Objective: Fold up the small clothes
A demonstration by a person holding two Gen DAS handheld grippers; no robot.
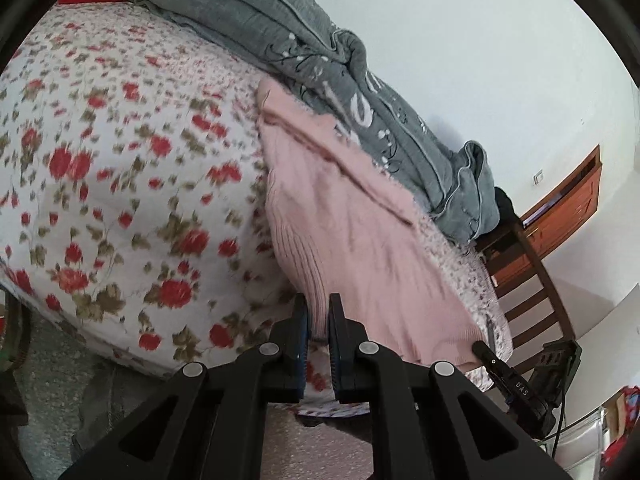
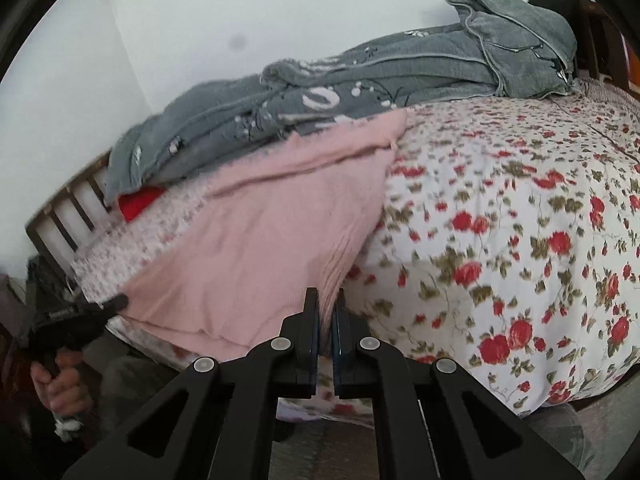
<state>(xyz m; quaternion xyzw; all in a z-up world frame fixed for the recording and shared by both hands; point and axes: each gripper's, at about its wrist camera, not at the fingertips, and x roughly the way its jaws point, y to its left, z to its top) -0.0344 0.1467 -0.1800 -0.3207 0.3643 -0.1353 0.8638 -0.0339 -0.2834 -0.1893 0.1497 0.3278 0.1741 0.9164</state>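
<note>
On the bed, near edge, both wrist views:

- Pink knitted garment (image 1: pixel 344 232) (image 2: pixel 256 240): spread across a floral bedspread (image 1: pixel 120 184) (image 2: pixel 520 240), its ribbed hem toward the near edge of the bed; far end touching a grey quilt (image 1: pixel 288 40) (image 2: pixel 360 92)
- Left gripper (image 1: pixel 319 312): fingers clenched on the ribbed hem of the garment, fabric pinched between the blue pads; seen from the right wrist as a dark shape (image 2: pixel 72 320) at the garment's opposite corner, held by a person's hand (image 2: pixel 60 384)
- Right gripper (image 2: pixel 328 308): fingers clenched on the hem at the other corner, ribbed knit caught between them; its tip also shows in the left wrist view (image 1: pixel 504 376), touching the garment's edge
- Grey quilt: bunched along the far side of the bed against a white wall (image 1: pixel 480 40) (image 2: pixel 200 20), white lettering and flower print on it
- Red item (image 2: pixel 140 202): partly hidden beneath the quilt; what it is cannot be told
- Wooden bed frame (image 1: pixel 532 280) (image 2: pixel 68 208): slatted end, dark brown
- Orange-brown wooden furniture (image 1: pixel 568 208): beyond the slats, against the wall
- Both views blurred
</note>
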